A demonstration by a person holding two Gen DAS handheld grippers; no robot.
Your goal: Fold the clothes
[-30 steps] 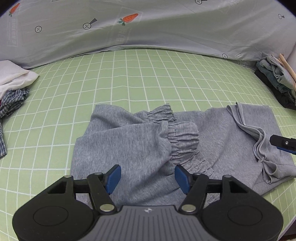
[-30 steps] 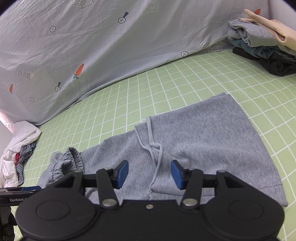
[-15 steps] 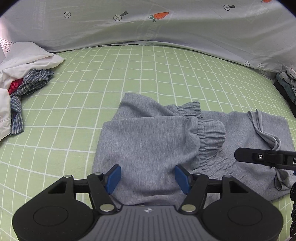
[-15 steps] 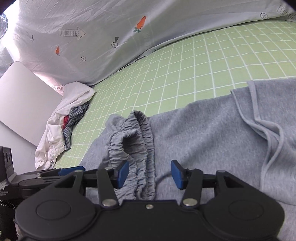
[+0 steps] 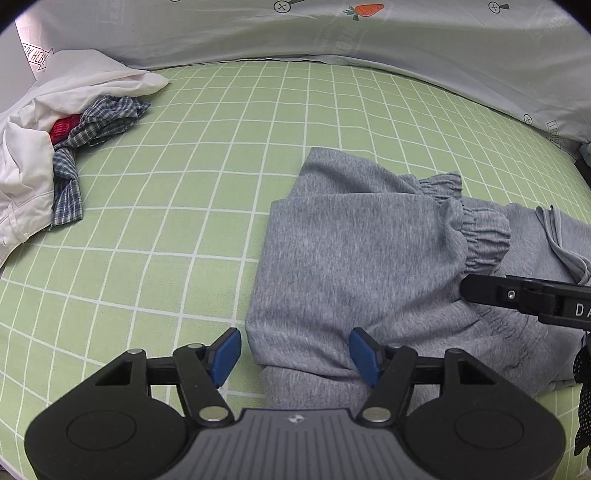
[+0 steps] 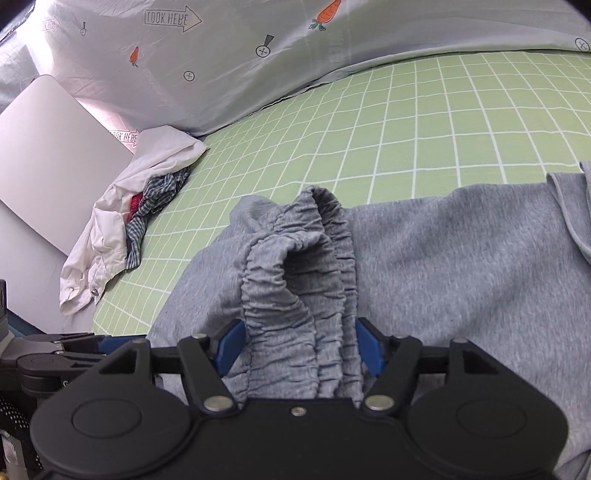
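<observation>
Grey sweatpants [image 5: 354,258] lie folded on the green checked sheet [image 5: 184,184], their elastic cuffs [image 5: 480,236] turned back over the waist part. My left gripper [image 5: 295,354] hovers open over the near left corner of the fold, and the fabric edge lies between its blue pads [image 5: 227,354] without being pressed. In the right wrist view my right gripper [image 6: 300,349] straddles the bunched cuffs [image 6: 299,273]. Its jaws are opening, with the gathered fabric between the pads [image 6: 369,350]. A finger of the right gripper [image 5: 517,295] shows at the right edge of the left wrist view.
A heap of white, plaid and red clothes [image 5: 55,122] sits at the far left of the bed. A pale grey printed sheet [image 5: 332,33] rises along the back. A white panel [image 6: 48,155] leans at the left.
Both grippers have shifted left along the pants. The right one went from the drawstring waist to the elastic cuffs and its jaws widened. The left one now sits over the fold's left corner.
</observation>
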